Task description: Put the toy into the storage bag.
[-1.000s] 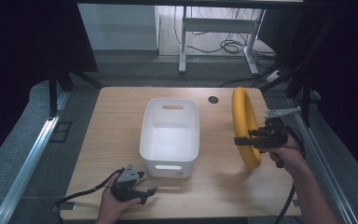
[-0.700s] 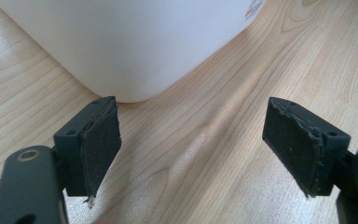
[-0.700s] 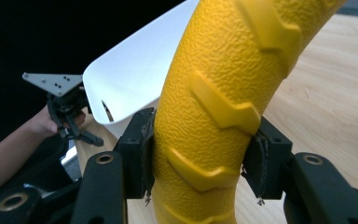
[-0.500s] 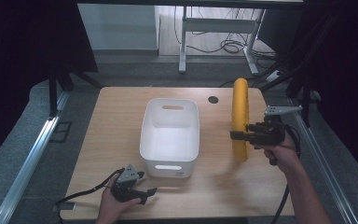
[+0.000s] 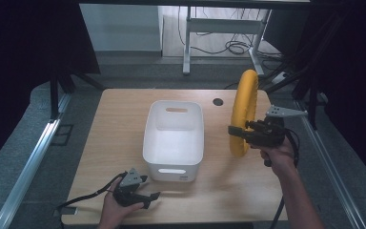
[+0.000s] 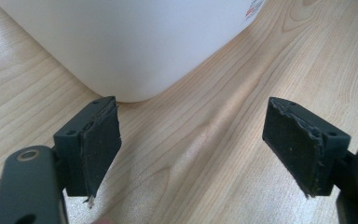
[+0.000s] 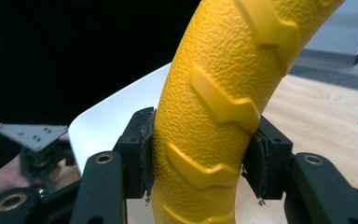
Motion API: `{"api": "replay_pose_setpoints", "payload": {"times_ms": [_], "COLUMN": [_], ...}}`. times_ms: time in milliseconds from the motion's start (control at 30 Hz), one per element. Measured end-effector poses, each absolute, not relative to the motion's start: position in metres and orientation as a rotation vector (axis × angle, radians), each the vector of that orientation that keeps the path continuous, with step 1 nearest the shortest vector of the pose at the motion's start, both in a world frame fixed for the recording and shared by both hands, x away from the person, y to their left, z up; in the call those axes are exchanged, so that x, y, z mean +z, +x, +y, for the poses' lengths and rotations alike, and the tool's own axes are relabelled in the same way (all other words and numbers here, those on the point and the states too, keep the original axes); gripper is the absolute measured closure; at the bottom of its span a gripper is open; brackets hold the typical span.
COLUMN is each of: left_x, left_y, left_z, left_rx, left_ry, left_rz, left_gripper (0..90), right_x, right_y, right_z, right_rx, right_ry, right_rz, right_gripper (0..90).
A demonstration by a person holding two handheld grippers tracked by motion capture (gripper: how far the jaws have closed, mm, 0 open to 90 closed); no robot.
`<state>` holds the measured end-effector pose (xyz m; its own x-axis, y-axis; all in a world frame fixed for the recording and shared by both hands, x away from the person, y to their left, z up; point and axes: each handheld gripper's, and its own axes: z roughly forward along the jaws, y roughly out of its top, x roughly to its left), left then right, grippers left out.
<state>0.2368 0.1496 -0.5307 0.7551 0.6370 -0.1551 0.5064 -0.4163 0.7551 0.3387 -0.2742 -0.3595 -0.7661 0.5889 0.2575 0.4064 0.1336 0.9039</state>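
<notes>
Ring [image 5: 244, 112] status: we see it stood up edge-on at frame right, beside the white bin [image 5: 173, 141], where it previously leaned. Right gripper [image 5: 234, 132] clamps it; left gripper [image 5: 145, 194] rests apart, lower left.

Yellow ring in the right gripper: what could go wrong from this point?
The right gripper pinches the yellow ring at one spot on its rim, so the upright ring could swing or twist loose. It looks wide beside the white bin and might catch its edge. The left gripper, open by the bin, isn't steadying it.
</notes>
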Motion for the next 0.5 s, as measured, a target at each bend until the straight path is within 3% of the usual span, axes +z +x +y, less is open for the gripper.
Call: {"api": "replay_pose_setpoints", "payload": {"times_ms": [500], "left_x": [-0.531], "left_y": [0.237], "left_z": [0.149], "left_rx": [0.192], "left_ry": [2.1], "left_rz": [0.858], "left_gripper": [19.2], "right_x": [-0.367], "right_y": [0.332], "right_z": [-0.251], "right_rx": [1.701], "right_ry": [1.016], "right_rz": [2.039], "right_gripper": [48.8]}}
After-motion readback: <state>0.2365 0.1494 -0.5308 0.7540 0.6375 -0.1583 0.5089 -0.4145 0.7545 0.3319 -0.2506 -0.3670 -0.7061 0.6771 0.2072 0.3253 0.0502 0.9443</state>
